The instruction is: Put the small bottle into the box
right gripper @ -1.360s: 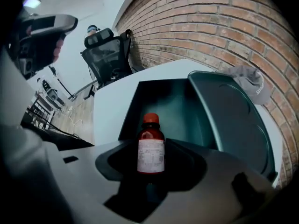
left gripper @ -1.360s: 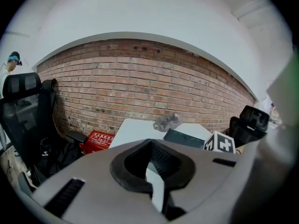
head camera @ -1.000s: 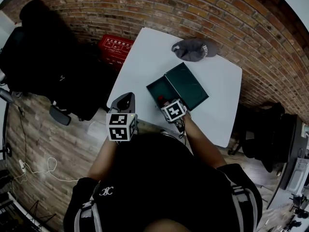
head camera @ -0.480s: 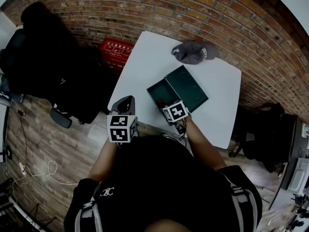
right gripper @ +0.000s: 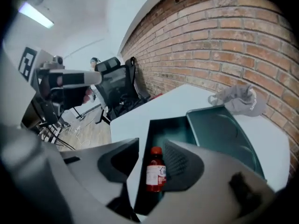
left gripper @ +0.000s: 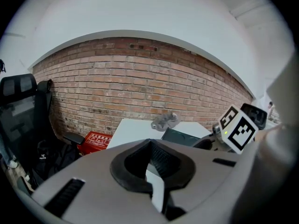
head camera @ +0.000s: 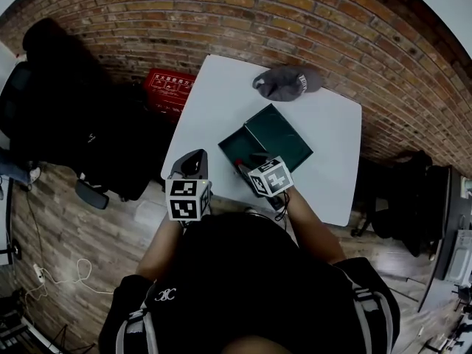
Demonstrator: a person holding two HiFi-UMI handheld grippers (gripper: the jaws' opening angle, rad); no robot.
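The small red bottle [right gripper: 155, 171] with a white label lies on its side inside the dark green box [right gripper: 170, 127], cap pointing away from me. It shows as a red streak [head camera: 238, 162] in the head view. My right gripper [right gripper: 152, 143] hovers over the box's near end [head camera: 247, 166]. Its jaws stand wide on either side of the bottle and are closing, and the pads do not touch it. The box's lid [head camera: 282, 135] lies open flat to the right. My left gripper [head camera: 193, 161] is held at the table's near left edge, shut and empty [left gripper: 150, 143].
The box sits on a white table [head camera: 214, 102]. A grey cap [head camera: 284, 83] lies at its far side by the brick wall. A red crate [head camera: 168, 87] and a black office chair [head camera: 59, 87] stand on the floor to the left.
The head view has shifted slightly. The right gripper stays over the box's near end, and a little more of the red bottle shows ahead of it. The left gripper has not moved.
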